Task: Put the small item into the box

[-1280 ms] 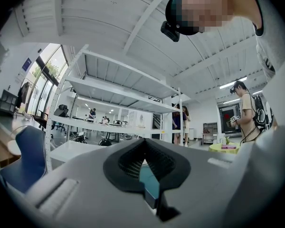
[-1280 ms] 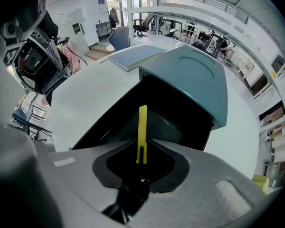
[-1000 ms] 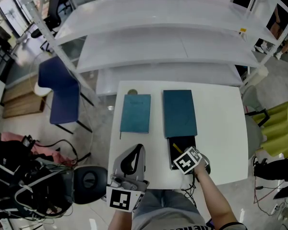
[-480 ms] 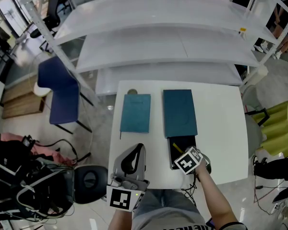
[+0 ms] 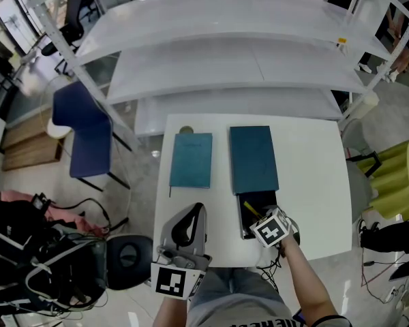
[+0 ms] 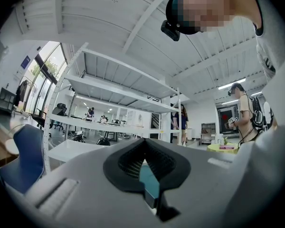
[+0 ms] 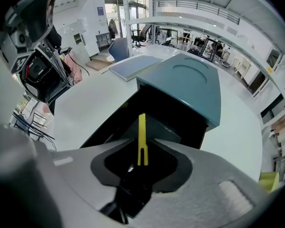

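A black box (image 5: 255, 206) lies on the white table (image 5: 313, 182), its far part covered by a slid-back teal lid (image 5: 253, 159). My right gripper (image 5: 258, 219) hovers at the box's open near end, shut on a thin yellow stick (image 5: 252, 212). In the right gripper view the yellow stick (image 7: 142, 136) stands up between the jaws of my right gripper (image 7: 142, 155), with the black box (image 7: 173, 110) and teal lid (image 7: 192, 82) just beyond. My left gripper (image 5: 195, 211) rests by the table's near left edge, shut and holding nothing; in its own view the left gripper (image 6: 145, 148) tilts upward.
A flat teal book-like piece (image 5: 191, 160) lies on the table left of the box, with a small round object (image 5: 186, 131) behind it. White shelving (image 5: 238, 67) runs behind the table. A blue chair (image 5: 88, 135) stands to the left and a yellow-green stool (image 5: 395, 176) to the right.
My right gripper with the yellow stick has shifted very slightly to the right over the box's near end. The left gripper has stayed still.
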